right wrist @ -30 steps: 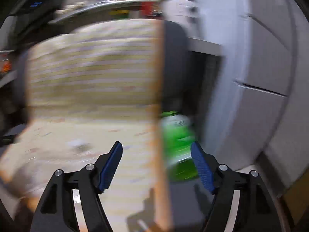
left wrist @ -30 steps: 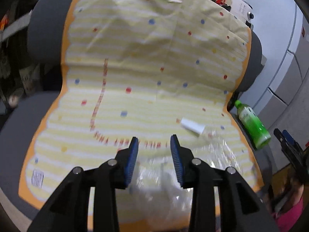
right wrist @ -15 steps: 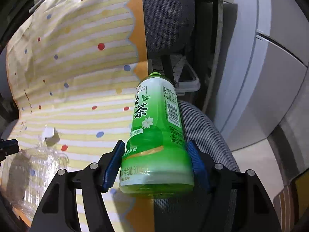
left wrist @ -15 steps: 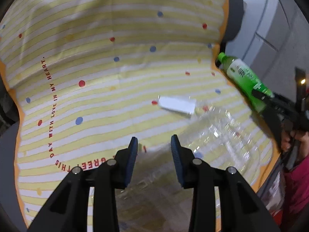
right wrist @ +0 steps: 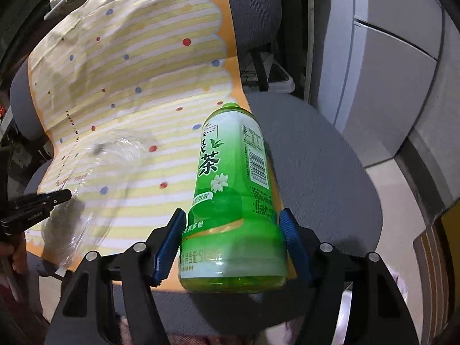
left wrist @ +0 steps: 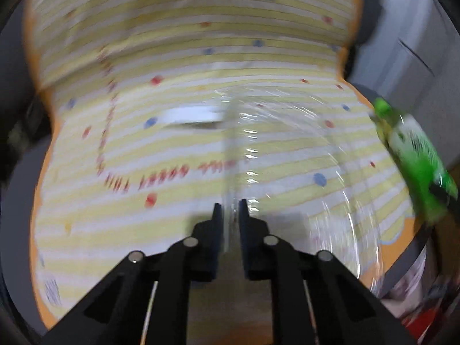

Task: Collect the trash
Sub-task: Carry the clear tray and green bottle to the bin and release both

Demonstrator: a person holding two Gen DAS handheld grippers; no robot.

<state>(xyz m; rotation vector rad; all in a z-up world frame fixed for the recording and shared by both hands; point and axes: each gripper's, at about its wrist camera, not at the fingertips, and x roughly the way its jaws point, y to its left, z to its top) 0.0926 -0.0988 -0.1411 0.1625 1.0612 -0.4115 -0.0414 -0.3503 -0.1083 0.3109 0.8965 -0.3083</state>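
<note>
grey chair (right wrist: 322,155) under a striped cover (right wrist: 138,66): left tongs (left wrist: 230,212) have just closed on clear plastic (left wrist: 302,155), right tongs (right wrist: 233,230) clamp a green bottle (right wrist: 233,189) at the cover's right edge.

Left gripper (left wrist: 230,210) jaws just closing on clear plastic container (left wrist: 287,172).

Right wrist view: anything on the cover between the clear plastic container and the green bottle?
Nothing: between the clear container and the green bottle there is only bare striped cover.
</note>
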